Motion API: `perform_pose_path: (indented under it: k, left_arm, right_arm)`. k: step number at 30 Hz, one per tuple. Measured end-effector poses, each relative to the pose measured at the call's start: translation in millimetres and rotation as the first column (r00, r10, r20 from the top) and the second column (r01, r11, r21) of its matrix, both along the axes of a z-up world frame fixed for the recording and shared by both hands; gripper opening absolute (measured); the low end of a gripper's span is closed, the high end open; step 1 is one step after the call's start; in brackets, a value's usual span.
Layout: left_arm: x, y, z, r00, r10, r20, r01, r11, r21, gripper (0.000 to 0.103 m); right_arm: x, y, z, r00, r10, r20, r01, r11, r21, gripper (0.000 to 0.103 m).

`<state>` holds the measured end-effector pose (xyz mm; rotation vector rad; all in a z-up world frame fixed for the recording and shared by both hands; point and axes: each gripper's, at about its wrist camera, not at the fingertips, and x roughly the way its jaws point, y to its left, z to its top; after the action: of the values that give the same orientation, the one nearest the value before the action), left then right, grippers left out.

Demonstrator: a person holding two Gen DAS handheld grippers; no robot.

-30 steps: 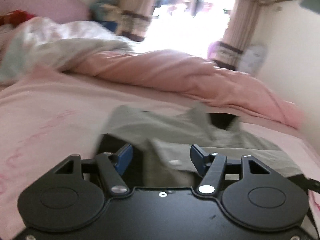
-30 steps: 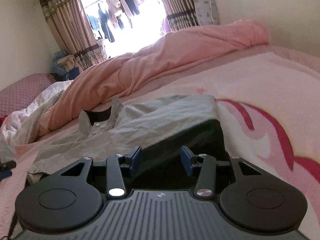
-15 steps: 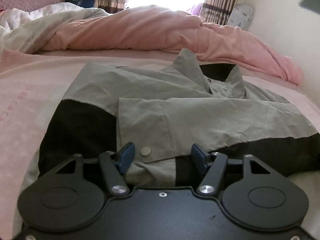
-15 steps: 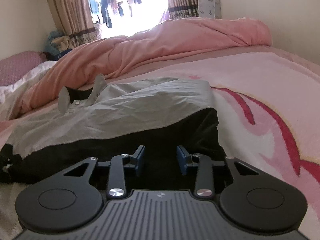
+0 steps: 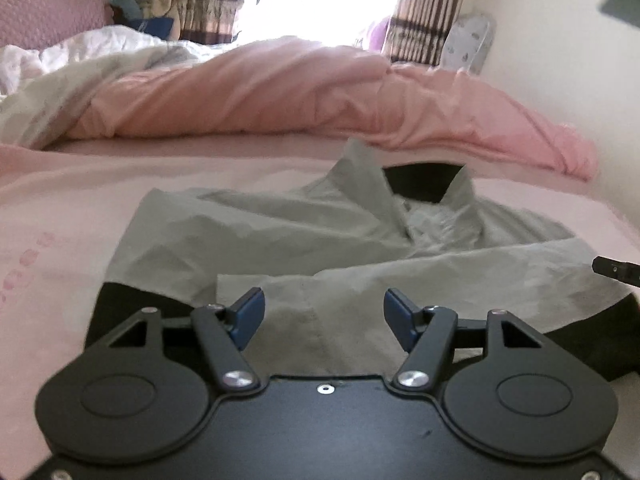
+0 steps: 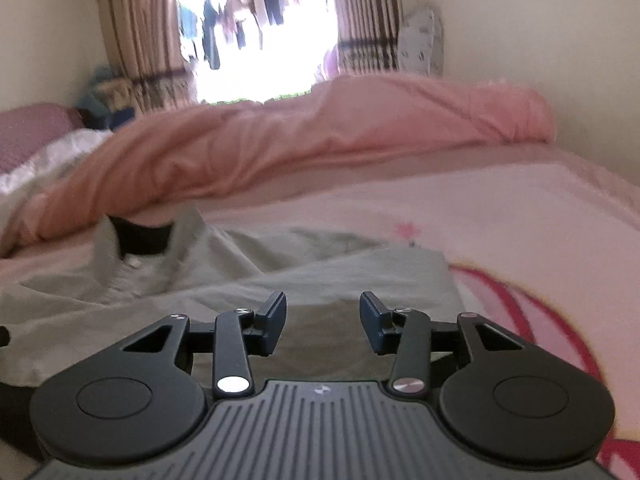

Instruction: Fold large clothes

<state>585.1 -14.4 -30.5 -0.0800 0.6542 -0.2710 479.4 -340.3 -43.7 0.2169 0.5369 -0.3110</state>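
Both grippers have come forward over the grey-and-black collared cotton shirt [image 5: 280, 240] since half a second ago: the black lower panel that filled the right wrist view is now mostly under the tool, and grey cloth shows between its fingers. The right pair has also spread wider than it was.

That shirt lies flat on the pale pink printed bed sheet [image 5: 60, 216], collar pointing toward the window, one grey sleeve folded across its chest. The collar stands up, showing a black inner lining.

Over the shirt's near hem hangs the left gripper [image 5: 324, 314], its blue-padded fingers [image 5: 250, 312] set wide apart with nothing between them but the folded sleeve cuff below. Whether they touch the cloth I cannot tell. Over the shirt's other side sits the right gripper [image 6: 323, 322], fingers likewise spread wide and gripping nothing; a sliver of it shows at the edge of the left view.

Beyond the shirt's collar a rumpled salmon-pink quilt [image 5: 304, 100] lies heaped across the bed, with a white and grey crumpled duvet [image 5: 60, 76] beside it. Further back from the shirt hang brown striped curtains [image 6: 136, 28] framing a bright window [image 6: 256, 32]. Beside the shirt in the right view, a red swirl print [image 6: 516, 300] marks the sheet.
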Motion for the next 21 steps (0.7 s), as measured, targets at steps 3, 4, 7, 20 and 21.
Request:
perform_pose_path:
  k: [3, 4, 7, 20, 21]
  left_arm:
    - [11.1, -0.7, -16.1, 0.999, 0.010, -0.037, -0.009, 1.000, 0.024, 0.067]
    - [13.6, 0.7, -21.9, 0.999, 0.005, -0.044, -0.004, 1.000, 0.019, 0.068]
    - [14.6, 1.6, -25.2, 1.000, -0.003, -0.027, 0.003, 1.000, 0.021, 0.070]
    - [-60.2, 16.6, 8.6, 0.997, -0.074, -0.031, 0.073, 0.997, -0.025, 0.071]
    - [-61.6, 16.0, 5.3, 0.996, -0.077, -0.039, 0.076, 0.997, -0.019, 0.071]
  right_arm:
    - [3.3, -3.8, -15.8, 1.000, -0.005, -0.005, 0.005, 1.000, 0.010, 0.050]
    - [2.7, -4.0, -18.8, 1.000, -0.001, -0.004, 0.001, 1.000, 0.010, 0.050]
    - [0.6, -4.6, -18.5, 1.000, 0.005, -0.006, -0.005, 1.000, 0.000, 0.050]
    - [-80.4, 17.9, 14.6, 0.997, 0.080, 0.018, -0.080, 0.997, -0.011, 0.050]
    - [-80.8, 18.5, 11.0, 0.997, 0.080, 0.006, -0.080, 0.997, -0.015, 0.050]
